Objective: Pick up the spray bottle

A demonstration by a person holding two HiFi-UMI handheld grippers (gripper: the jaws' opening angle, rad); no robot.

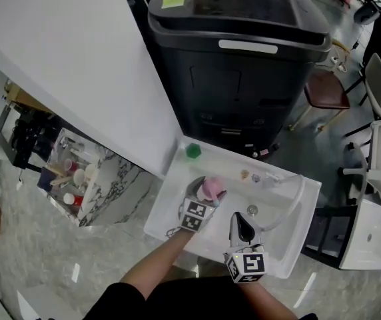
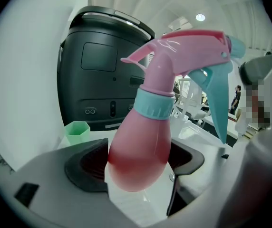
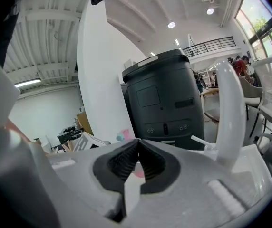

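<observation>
1 white washbasin (image 1: 169,209), lower centre of the head view. Holds 1 green hexagonal cup (image 2: 77,131) at its upper left corner; contents not visible.

1 pink spray bottle (image 2: 140,151), teal collar and trigger, translucent body darker red in its lower half. Located centre frame over the basin, tilted, between the left gripper (image 2: 137,171) pads (image 2: 91,167), which press on its round body.

1 right gripper (image 3: 137,163), lower centre, fingertips meeting, nothing between them.
</observation>
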